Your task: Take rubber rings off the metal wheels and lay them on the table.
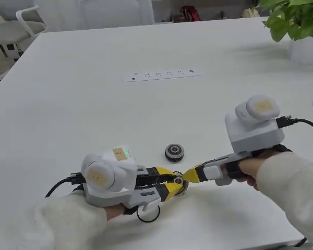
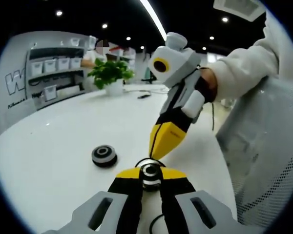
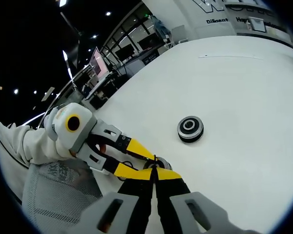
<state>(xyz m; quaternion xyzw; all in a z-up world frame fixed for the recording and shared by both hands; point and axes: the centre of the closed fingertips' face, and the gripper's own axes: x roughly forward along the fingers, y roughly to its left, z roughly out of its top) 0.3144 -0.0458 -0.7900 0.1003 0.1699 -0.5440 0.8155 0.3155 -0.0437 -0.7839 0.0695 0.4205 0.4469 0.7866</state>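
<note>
While the white table (image 1: 146, 114) spreads across the head view, a potted plant (image 1: 295, 18) in a white pot stands at its far right corner and a white chair (image 1: 10, 26) sits beyond its far left edge. Near the middle of the tabletop lies a flat white socket strip (image 1: 163, 75), well apart from the work. At the near edge the two grippers meet tip to tip. The left gripper (image 1: 176, 183) comes in from the left in a white-sleeved hand, its yellow-tipped jaws set narrow and clamped on a metal wheel (image 2: 150, 174), which the left gripper view shows held between the tips just above the tabletop. The right gripper (image 1: 188, 177) reaches in from the right, also in a white sleeve, with a black cable trailing from its rear. Its jaws are drawn together to a fine pinch, and their tips touch the rim of the held wheel, where they nip the black rubber ring (image 2: 149, 160) that arcs over the wheel's edge. A second wheel (image 1: 174, 151), dark-rimmed with a pale hub, lies flat on the table just beyond the joined tips, apart from both grippers. A loose ring (image 1: 148, 214), a thin black loop, rests on the table under the left gripper's body, close to the person's hand
</note>
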